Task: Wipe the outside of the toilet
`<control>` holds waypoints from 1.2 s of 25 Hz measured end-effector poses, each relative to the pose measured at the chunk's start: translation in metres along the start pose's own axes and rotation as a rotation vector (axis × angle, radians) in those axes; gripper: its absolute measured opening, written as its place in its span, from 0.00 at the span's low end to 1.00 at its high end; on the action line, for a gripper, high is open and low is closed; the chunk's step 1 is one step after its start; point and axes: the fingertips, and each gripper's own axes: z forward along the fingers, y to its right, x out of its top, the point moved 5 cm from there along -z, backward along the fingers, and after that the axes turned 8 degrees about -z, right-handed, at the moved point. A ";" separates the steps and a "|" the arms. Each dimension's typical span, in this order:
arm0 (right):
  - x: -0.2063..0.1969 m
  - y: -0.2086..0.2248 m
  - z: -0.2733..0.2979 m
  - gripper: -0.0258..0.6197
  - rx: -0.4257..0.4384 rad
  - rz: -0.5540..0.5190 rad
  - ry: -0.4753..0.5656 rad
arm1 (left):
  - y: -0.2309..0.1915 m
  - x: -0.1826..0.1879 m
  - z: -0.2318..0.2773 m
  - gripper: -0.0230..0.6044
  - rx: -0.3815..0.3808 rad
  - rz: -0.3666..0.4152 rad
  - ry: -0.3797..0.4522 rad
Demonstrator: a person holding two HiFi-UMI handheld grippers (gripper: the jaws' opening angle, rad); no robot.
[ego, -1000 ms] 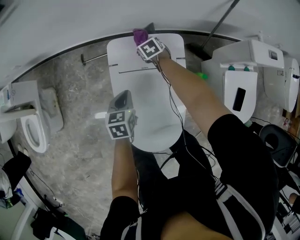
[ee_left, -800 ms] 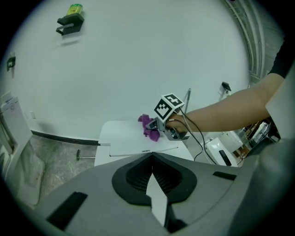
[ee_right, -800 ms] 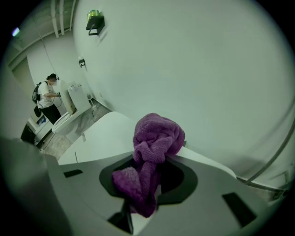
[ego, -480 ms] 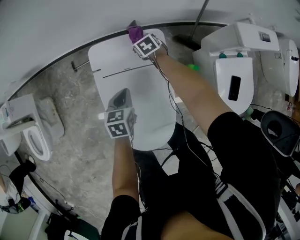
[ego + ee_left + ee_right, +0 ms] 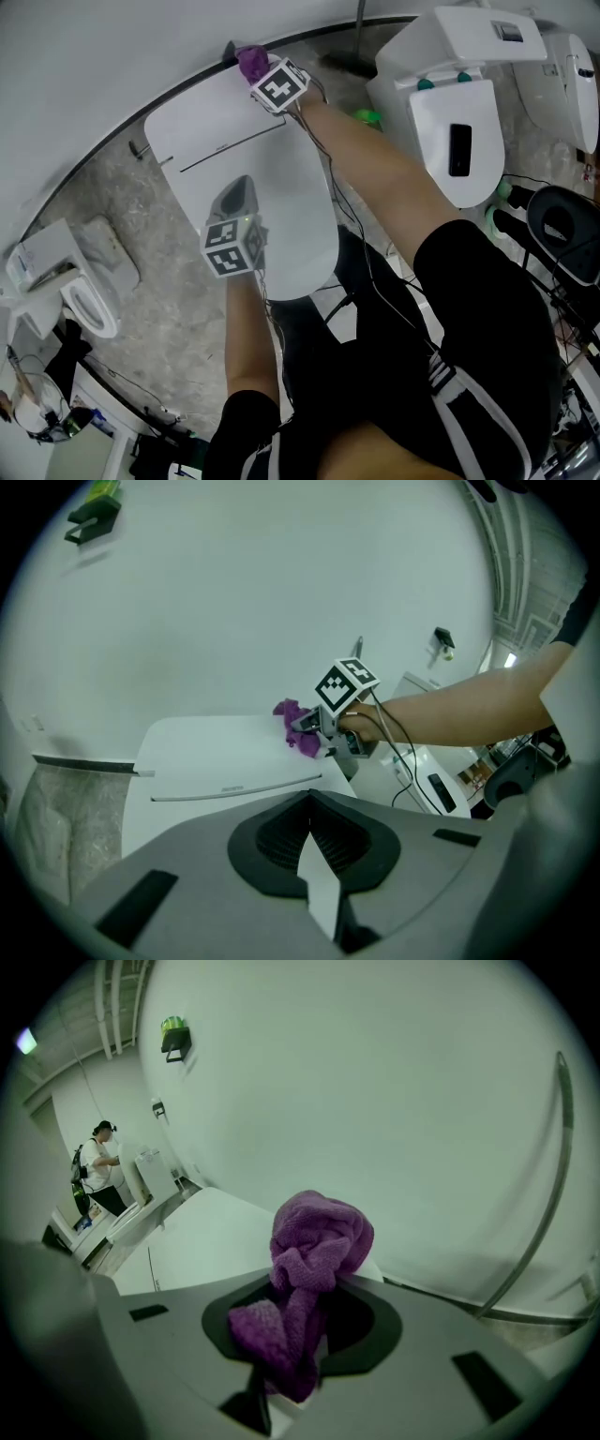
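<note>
The white toilet [image 5: 281, 197] has its lid down, and its flat tank top [image 5: 202, 127] stands against the wall. My right gripper [image 5: 255, 71] is at the tank top's back right corner, shut on a bunched purple cloth [image 5: 249, 60] that touches the tank top by the wall. The right gripper view shows the cloth [image 5: 314, 1260] filling the jaws of the right gripper [image 5: 298, 1340]. My left gripper [image 5: 234, 199] hovers over the lid, shut with nothing in it. From the left gripper [image 5: 311, 808], the cloth [image 5: 293, 726] and the right gripper [image 5: 319, 731] show ahead on the tank top [image 5: 211, 752].
A second white toilet [image 5: 455, 103] stands close on the right, with a green item [image 5: 367, 117] on the floor between. Another toilet [image 5: 70, 281] sits at the left. The white wall [image 5: 141, 47] runs right behind the tank. A person [image 5: 98, 1162] stands far off.
The head view has swung, so the toilet sits further left and tilted. My right gripper has slid the cloth along the tank's back edge toward its right end. The left gripper has hardly moved.
</note>
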 end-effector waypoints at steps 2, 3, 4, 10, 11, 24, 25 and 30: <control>-0.011 0.007 -0.003 0.20 0.014 0.042 0.004 | 0.009 0.003 0.005 0.03 -0.017 0.026 -0.010; -0.017 0.012 -0.005 0.20 0.022 0.068 0.005 | 0.012 0.006 0.007 0.03 -0.024 0.043 -0.011; -0.021 0.018 -0.007 0.20 0.021 0.088 0.015 | 0.015 0.008 0.009 0.03 -0.027 0.059 -0.013; -0.036 0.043 -0.019 0.20 0.063 0.142 0.053 | 0.029 0.013 0.022 0.03 -0.030 0.090 -0.066; -0.041 0.050 -0.021 0.20 0.065 0.165 0.049 | 0.031 0.015 0.024 0.03 -0.032 0.096 -0.080; -0.096 0.073 -0.028 0.20 0.172 -0.214 0.046 | 0.042 0.036 0.051 0.03 -0.017 0.137 -0.133; -0.100 0.067 -0.024 0.19 0.201 -0.294 0.050 | 0.043 0.035 0.055 0.03 -0.019 0.129 -0.132; -0.115 0.054 0.004 0.19 0.235 -0.583 0.044 | 0.043 0.015 0.067 0.03 -0.005 0.093 -0.141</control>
